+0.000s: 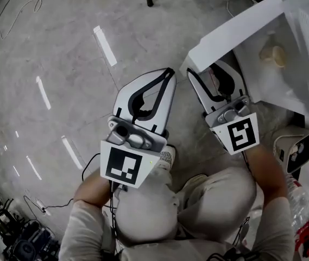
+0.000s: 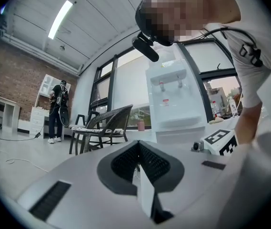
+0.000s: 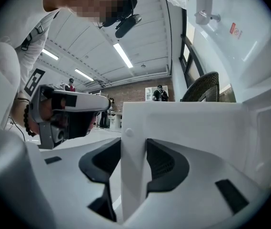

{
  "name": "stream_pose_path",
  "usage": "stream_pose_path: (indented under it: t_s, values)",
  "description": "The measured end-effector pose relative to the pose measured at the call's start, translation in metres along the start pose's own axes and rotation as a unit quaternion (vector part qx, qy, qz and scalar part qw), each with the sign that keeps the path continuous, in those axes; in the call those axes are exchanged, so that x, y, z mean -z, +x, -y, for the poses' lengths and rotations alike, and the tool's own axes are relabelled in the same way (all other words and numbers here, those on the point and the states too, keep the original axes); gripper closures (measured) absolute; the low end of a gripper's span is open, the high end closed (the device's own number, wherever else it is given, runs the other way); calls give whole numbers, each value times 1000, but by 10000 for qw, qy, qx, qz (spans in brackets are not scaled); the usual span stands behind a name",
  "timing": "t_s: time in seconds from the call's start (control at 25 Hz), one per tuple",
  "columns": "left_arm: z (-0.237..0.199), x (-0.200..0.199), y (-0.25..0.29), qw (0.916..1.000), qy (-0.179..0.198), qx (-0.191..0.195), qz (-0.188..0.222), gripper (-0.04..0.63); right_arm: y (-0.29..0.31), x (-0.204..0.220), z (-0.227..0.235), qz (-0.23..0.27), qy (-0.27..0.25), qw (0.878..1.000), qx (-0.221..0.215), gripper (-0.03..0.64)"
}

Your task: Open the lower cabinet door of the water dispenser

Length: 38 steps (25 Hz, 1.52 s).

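Since the door was already swung out, entry is given per view.

**Head view.** Lower cabinet door (image 1: 235, 29) was seen standing open from the water dispenser (image 1: 306, 37) at upper right. Its top edge ran from lower left (free end) up and right to the hinge side. R. gripper (image 1: 206, 72) was found clamped on that free end, so it was the nearer hand, with contact already made. L. gripper (image 1: 169, 72) was held just beside it on the left, apart from the door, tips together. Cabinet interior was exposed, and a pale yellowish item (image 1: 273, 54) was noted inside. Grey floor (image 1: 62, 48) lay on the door's outer side, with cable (image 1: 18, 10) well apart at upper left. A white box-like unit (image 1: 292, 151) was noted lower right, behind the door line.

**L. gripper view.** Jaws were shut on each other, nothing between. The dispenser's front with taps was seen ahead and to the right. A wicker chair (image 2: 107, 120) and a standing person (image 2: 57, 109) were noted far off, left.

**R. gripper view.** The door's white edge was seen upright between both pads, pressed on each side. The panel extended right toward the dispenser body.

**Judgement.** Further swing would be carried by the r. hand, away from the dispenser. No obstruction was identified in that arc except the l. gripper, if not withdrawn.
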<state>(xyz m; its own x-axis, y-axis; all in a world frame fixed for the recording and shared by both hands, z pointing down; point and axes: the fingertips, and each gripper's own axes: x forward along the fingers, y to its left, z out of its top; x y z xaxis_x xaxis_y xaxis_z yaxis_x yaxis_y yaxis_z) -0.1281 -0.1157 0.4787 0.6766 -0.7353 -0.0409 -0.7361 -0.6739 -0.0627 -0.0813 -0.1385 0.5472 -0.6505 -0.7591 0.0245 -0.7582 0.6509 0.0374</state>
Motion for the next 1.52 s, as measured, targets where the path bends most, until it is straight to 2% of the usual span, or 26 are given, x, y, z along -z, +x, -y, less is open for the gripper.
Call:
stream_pose_path:
  t_s: [0.2,0.48,0.64,1.04,1.2,1.52]
  values:
    - [-2,7,7,9999,17,-167,28,591,13,1,8,94,53,9999,7,443]
    - [-4,21,24,9998,136,-152,-56,591,36,-5,8,108,25,9999,52,442]
    - [-10,25,37,9997,6,-224,-107,591,54,-2,17,137,17,9999,78,442]
    - [-28,26,46,9990,-50,-439,-59,591,84,-1,34,205,45,9996,190,434]
    - [-28,23,48,9991,-58,-419,-70,591,99,-2,42,183,83,9992,357,431]
    - [-20,11,45,9995,-32,-306,54,591,81,-7,31,370,122,9989,269,433]
